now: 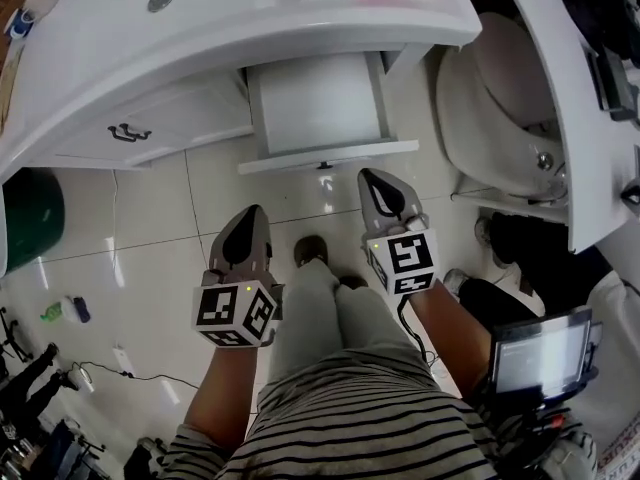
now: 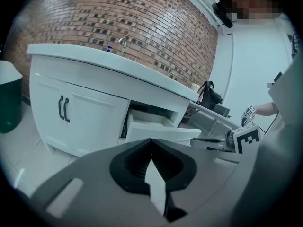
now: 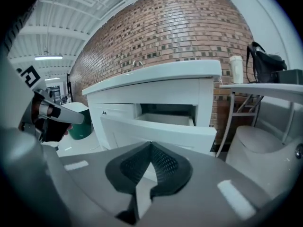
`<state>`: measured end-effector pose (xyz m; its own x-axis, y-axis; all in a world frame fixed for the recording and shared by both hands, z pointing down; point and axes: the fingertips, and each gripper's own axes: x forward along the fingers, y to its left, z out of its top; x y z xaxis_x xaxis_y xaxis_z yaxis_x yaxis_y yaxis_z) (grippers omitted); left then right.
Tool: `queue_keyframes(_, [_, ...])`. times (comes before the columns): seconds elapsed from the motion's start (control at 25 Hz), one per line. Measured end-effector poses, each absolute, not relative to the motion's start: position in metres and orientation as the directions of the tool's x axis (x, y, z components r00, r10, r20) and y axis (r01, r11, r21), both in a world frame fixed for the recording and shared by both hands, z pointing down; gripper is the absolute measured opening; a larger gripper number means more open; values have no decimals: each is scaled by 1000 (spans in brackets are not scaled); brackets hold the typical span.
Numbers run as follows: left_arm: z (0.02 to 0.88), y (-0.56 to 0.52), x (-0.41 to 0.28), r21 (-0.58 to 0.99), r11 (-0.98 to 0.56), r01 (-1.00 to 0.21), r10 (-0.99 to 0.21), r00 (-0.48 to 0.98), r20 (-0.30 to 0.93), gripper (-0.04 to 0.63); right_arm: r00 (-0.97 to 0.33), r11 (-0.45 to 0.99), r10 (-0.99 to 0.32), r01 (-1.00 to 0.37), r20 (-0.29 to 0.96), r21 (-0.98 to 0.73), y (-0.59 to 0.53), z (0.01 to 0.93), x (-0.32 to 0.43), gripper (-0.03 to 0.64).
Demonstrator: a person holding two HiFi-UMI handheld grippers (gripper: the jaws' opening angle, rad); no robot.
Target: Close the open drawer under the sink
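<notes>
Fingers, left gripper [image 2: 150, 144]: tips pressed together with nothing between them; held low over the floor [image 1: 150, 228], pointing at the vanity, apart from the drawer [image 2: 161, 132].
Fingers, right gripper [image 3: 150, 146]: likewise closed and empty; aimed at the drawer's front panel [image 3: 156, 132], seemingly the nearer of the two, not touching it.
Drawer position: pulled well out from under the sink [image 1: 250, 28], just right of the cabinet door [image 1: 165, 123] with dark handles; the toilet [image 1: 500, 108] stands on its other side. Its tray looks empty.
Task stage: not begun, by my reading; nothing is in contact with the panel.
How it will handle: probably a stiff, light box on runners, since nothing seems to load it; it should slide under a steady push. The glossy white face looks slippery, so a tip could skate off.
Where to take hold: no grasp seems needed. Closed tips set flat against the middle of the front panel, near the small dark handle [image 1: 325, 166] at its lower edge, would drive it straight.
Next move: bring the right gripper forward, level with the panel, then push along the runners until the face sits flush with the cabinet door beside it.
What could go wrong: an off-centre shove may skew the drawer on its runners and jam it; a hard one could slam it.
</notes>
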<state>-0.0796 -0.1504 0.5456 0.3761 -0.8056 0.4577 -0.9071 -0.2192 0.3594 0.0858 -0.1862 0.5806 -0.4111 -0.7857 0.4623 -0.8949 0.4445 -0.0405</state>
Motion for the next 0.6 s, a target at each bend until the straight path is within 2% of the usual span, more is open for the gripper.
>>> queue_keyframes(0.6, [561, -153, -79, 365, -210, -907, -778, 381, 499, 12, -381, 408, -808, -912, 450, -39, -211, 594, 87, 0])
